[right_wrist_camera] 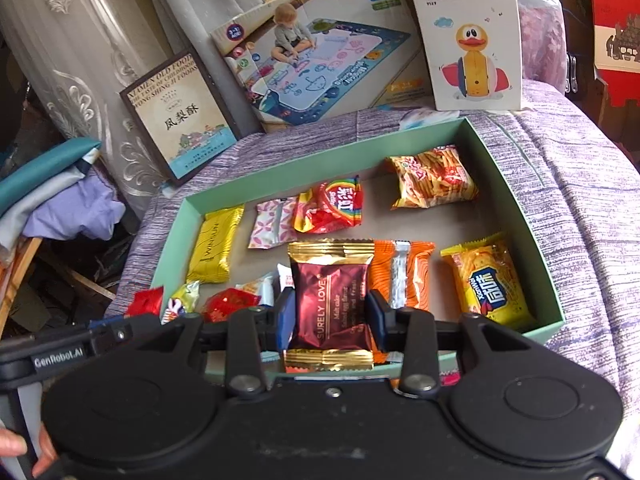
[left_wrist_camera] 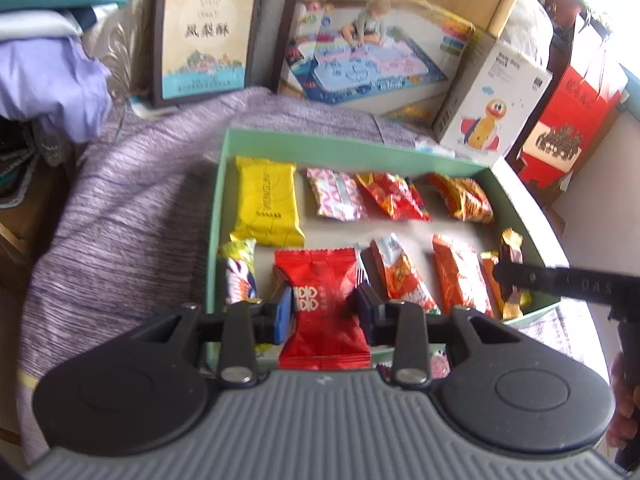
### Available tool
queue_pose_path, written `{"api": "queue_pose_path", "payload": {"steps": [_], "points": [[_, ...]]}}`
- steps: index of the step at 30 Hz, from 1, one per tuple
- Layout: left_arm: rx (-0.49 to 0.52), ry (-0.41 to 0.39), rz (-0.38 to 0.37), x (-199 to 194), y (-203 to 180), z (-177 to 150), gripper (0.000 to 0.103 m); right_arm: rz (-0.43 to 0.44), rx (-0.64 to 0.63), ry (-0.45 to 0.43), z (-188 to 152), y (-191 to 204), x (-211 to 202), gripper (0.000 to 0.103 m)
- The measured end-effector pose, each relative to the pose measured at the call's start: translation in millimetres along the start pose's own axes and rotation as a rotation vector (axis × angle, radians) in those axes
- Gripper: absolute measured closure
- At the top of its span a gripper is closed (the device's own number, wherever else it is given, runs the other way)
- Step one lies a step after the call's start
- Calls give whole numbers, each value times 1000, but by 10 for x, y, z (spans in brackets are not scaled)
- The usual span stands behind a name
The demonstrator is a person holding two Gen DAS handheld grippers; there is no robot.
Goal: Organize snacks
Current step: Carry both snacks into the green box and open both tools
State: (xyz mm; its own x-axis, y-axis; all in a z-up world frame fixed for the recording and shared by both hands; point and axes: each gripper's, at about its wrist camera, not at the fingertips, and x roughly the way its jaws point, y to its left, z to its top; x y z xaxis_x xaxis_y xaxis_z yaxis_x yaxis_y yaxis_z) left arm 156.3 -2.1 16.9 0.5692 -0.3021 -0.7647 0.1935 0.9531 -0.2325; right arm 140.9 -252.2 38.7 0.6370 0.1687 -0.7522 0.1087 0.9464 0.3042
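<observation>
A shallow green box (left_wrist_camera: 218, 208) (right_wrist_camera: 516, 184) on a purple cloth holds several snack packets. My left gripper (left_wrist_camera: 326, 312) is shut on a red packet (left_wrist_camera: 324, 320) over the box's near edge. My right gripper (right_wrist_camera: 330, 320) is shut on a maroon and gold "Surely Love" packet (right_wrist_camera: 330, 304), also over the near edge; that packet shows in the left wrist view (left_wrist_camera: 512, 276) at the right. In the box lie a yellow packet (left_wrist_camera: 266, 202) (right_wrist_camera: 214, 248), a pink-white packet (left_wrist_camera: 338, 194) (right_wrist_camera: 272, 228), an orange packet (left_wrist_camera: 460, 276) (right_wrist_camera: 404, 276) and a yellow cracker packet (right_wrist_camera: 490, 280).
A brown-framed pastry box (left_wrist_camera: 204, 32) (right_wrist_camera: 180, 116), a play-mat box (left_wrist_camera: 368, 52) (right_wrist_camera: 320, 52) and a Roly-Poly Duck box (left_wrist_camera: 492, 96) (right_wrist_camera: 468, 32) stand behind the green box. Folded clothes (left_wrist_camera: 44, 60) are piled at the left. A red carton (left_wrist_camera: 568, 108) stands at the right.
</observation>
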Motion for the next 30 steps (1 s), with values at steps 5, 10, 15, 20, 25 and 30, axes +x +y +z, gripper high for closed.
{"api": "queue_pose_path", "payload": {"steps": [5,10,15,20,25,30], "points": [[6,26,15,131,7,-34,70,-3,-4,18,60,-20,166,66],[2,34,34,189,45,-8,70,-8,-22,27,101,20,273,66],[-1,28,68,227,39,7,63,-12,-27,16,146,71,312,53],[-18,-26,105,150,22,13,0,-24,-23,-25,99,137,185,0],[-11,-3,101,142,-16,0,0,-35,-15,15,57,167,126,0],[1,-5,99,68,-58,-55,0,-35,2,19,-14,154,23,0]]}}
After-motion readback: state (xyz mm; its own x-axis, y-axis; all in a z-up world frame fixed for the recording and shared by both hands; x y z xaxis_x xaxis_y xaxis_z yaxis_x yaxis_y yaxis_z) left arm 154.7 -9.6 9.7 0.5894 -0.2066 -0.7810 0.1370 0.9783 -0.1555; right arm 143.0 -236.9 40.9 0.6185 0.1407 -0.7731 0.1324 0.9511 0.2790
